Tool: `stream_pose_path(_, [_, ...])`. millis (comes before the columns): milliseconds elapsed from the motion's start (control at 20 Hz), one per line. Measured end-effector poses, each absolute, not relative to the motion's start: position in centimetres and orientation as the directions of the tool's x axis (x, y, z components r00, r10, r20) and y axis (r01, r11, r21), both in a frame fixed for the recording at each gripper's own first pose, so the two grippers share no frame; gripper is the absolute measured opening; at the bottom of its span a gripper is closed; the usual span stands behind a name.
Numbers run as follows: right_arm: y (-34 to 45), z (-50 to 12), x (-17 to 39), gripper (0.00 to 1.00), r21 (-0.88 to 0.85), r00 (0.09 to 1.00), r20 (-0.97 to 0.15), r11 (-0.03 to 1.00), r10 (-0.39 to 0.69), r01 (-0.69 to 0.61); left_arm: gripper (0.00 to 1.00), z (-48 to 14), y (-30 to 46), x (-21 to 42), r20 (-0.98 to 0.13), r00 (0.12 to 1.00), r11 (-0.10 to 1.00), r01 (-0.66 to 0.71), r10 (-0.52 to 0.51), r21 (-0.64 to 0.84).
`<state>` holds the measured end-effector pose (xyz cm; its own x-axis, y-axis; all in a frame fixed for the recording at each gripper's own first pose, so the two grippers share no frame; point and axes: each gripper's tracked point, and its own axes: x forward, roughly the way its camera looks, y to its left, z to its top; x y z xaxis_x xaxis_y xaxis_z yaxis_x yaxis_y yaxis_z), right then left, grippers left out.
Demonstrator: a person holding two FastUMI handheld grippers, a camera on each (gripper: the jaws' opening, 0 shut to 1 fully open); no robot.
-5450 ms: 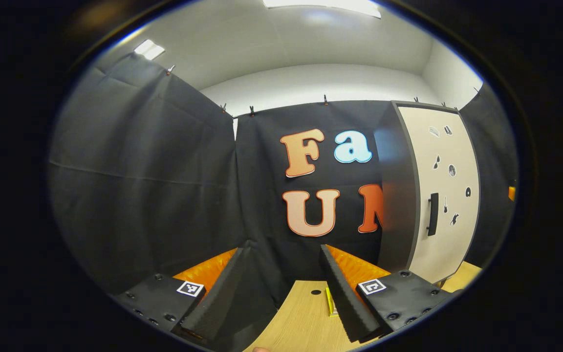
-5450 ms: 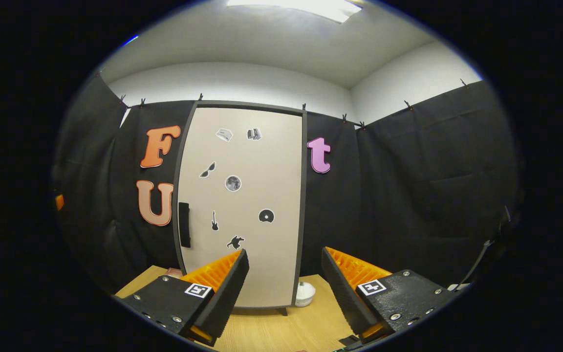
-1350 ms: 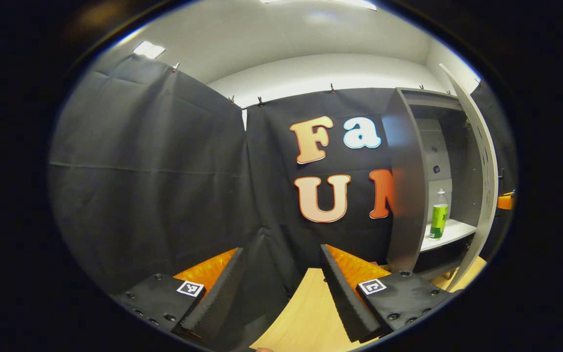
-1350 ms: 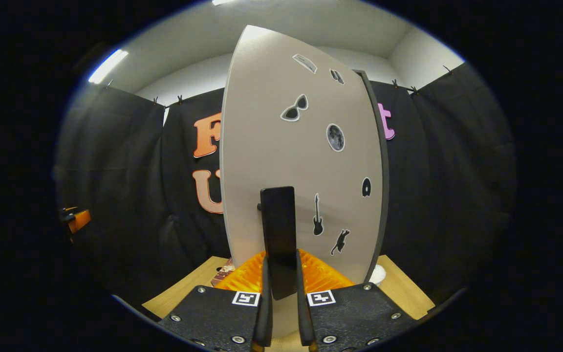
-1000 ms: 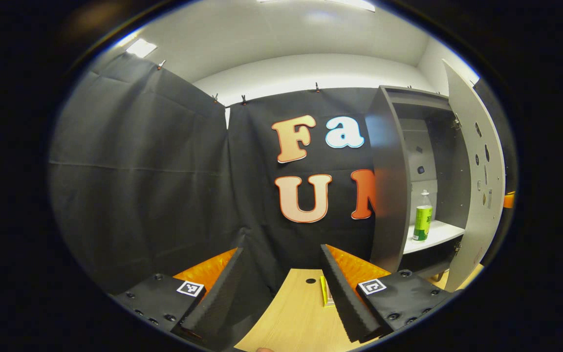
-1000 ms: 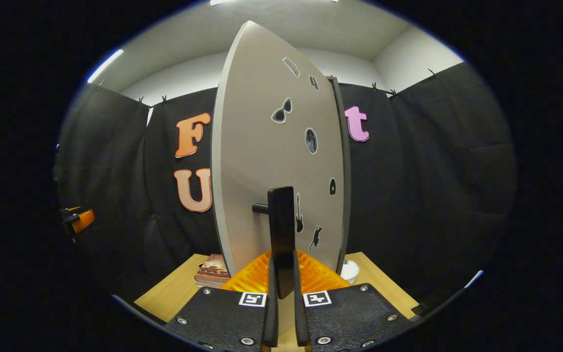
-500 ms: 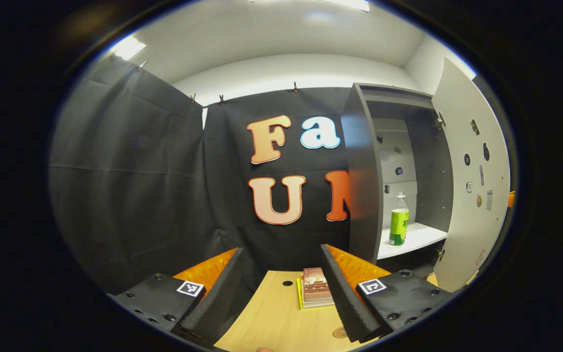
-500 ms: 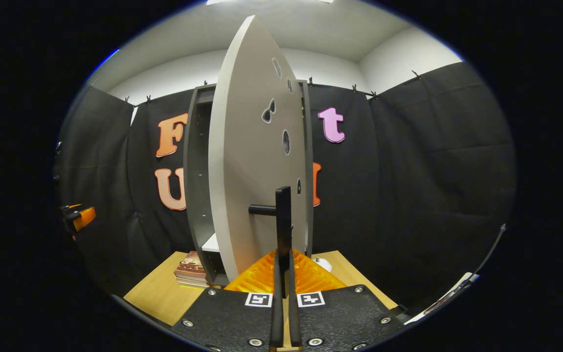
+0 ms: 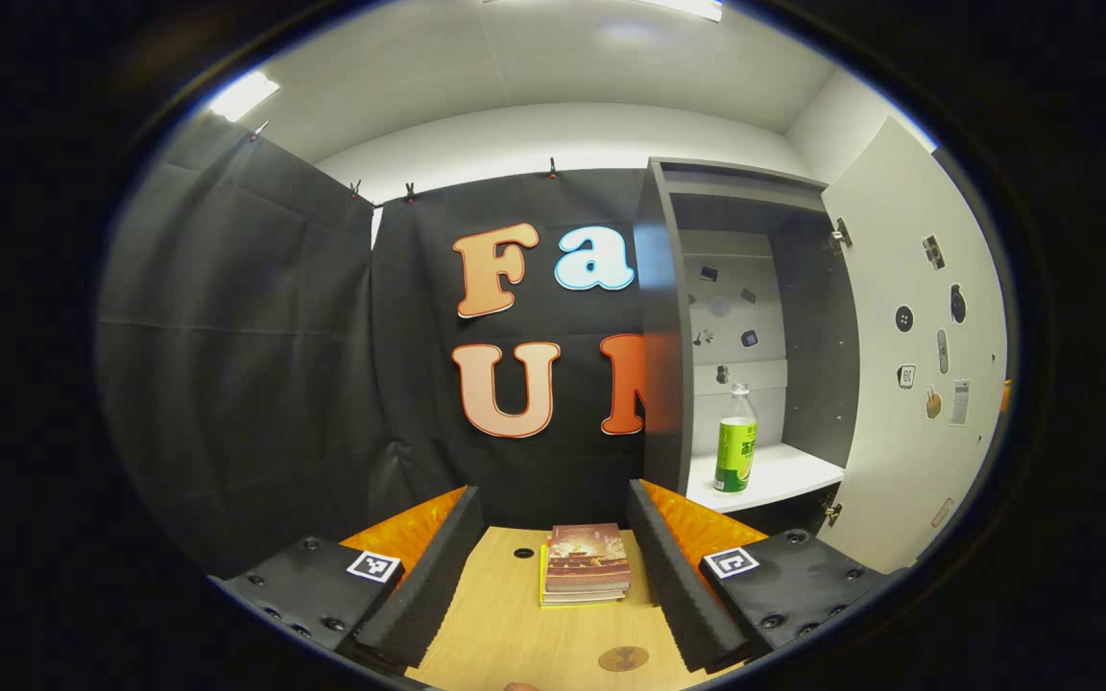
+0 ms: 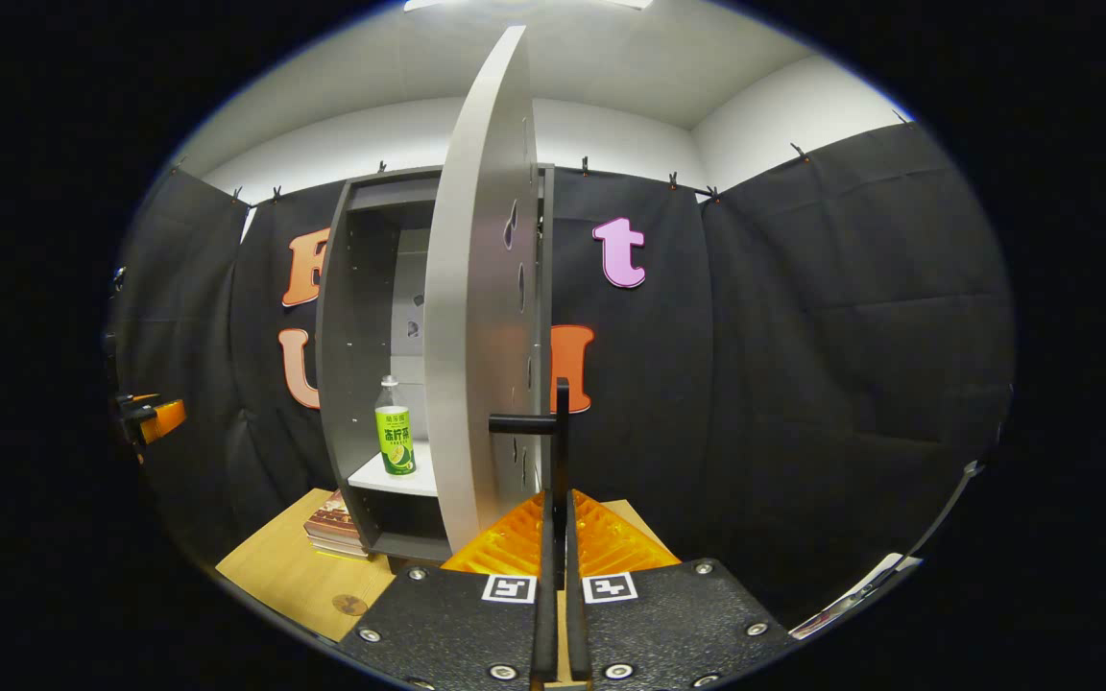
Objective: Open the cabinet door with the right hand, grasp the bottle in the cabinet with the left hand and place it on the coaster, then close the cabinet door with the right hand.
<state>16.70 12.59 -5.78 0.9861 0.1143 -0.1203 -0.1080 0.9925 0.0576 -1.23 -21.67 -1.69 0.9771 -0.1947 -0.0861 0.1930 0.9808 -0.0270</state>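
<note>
In the right gripper view, the right hand-held gripper (image 10: 558,566) sits at the bottom centre of the frame with its two fingers pressed together on the dark vertical bar of the door handle (image 10: 561,451), which rises just above them. The cabinet door (image 10: 476,326) stands swung out and is seen almost edge-on, running from the top centre of the frame down to the table. To its left the cabinet (image 10: 337,326) is open, and the bottle (image 10: 394,440), clear-topped with a green label, stands upright on the white shelf (image 10: 390,477) in the left half of the frame. A stack of books (image 10: 330,528) lies on the table (image 10: 275,576) at lower left, just beside the cabinet's base, and a small round coaster (image 10: 350,605) lies on the table nearer the camera. In the left gripper view, the left hand-held gripper (image 9: 553,566) is at the bottom of the frame, its fingers spread wide with nothing between them but the table beyond. The books (image 9: 587,574) appear between the fingers, and the coaster (image 9: 623,658) lies on the table (image 9: 505,633) near the bottom edge. The open cabinet (image 9: 659,326) fills the right of centre, the bottle (image 9: 734,451) standing upright on its shelf (image 9: 774,475), with the opened door (image 9: 908,365) at far right.
</note>
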Motion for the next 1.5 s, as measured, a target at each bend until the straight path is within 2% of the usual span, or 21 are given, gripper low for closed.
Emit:
stream_pose_path(150, [12.3,-5.7,16.7,0.04,0.077,0.987,-0.114,0.991,0.116,-0.108,0.98,-1.7,-24.8,-1.6,-0.091,0.973,0.977,0.209,-0.212,-0.036])
stream_pose_path(200, [12.2,-5.7,16.8,0.08,0.083,0.987,-0.111,0.991,0.116,-0.107,0.98,-1.7,-25.7,-1.6,-0.093,0.972,0.976,0.215,-0.217,-0.039])
stream_pose_path(250, [12.2,-5.7,16.8,0.04,0.086,0.987,-0.108,0.990,0.119,-0.110,0.98,-1.7,-26.8,-1.6,-0.095,0.970,0.974,0.222,-0.225,-0.042])
stream_pose_path(450, [13.3,-5.4,16.9,0.04,0.124,0.977,-0.087,0.975,0.197,-0.186,0.99,-1.3,-31.7,-1.6,-0.092,0.955,0.959,0.277,-0.282,-0.064])
stream_pose_path(650, [13.7,-5.4,16.5,0.04,0.153,0.970,-0.083,0.964,0.230,-0.216,1.00,-0.8,-36.3,-0.4,-0.086,0.940,0.943,0.323,-0.330,-0.082])
stream_pose_path(1250, [9.5,-5.7,16.4,0.04,0.111,0.993,-0.093,0.992,0.072,-0.062,0.99,0.2,-47.2,6.2,-0.073,0.910,0.912,0.401,-0.407,-0.085])
stream_pose_path(1450, [8.2,-6.0,16.6,0.14,0.073,0.994,-0.105,0.997,0.031,-0.023,0.98,-0.8,-49.8,9.5,-0.085,0.905,0.908,0.409,-0.416,-0.095])
stream_pose_path(1500, [8.0,-6.1,16.7,0.24,0.070,0.994,-0.108,0.997,0.023,-0.016,0.98,-1.0,-50.3,10.5,-0.082,0.907,0.910,0.405,-0.413,-0.092])
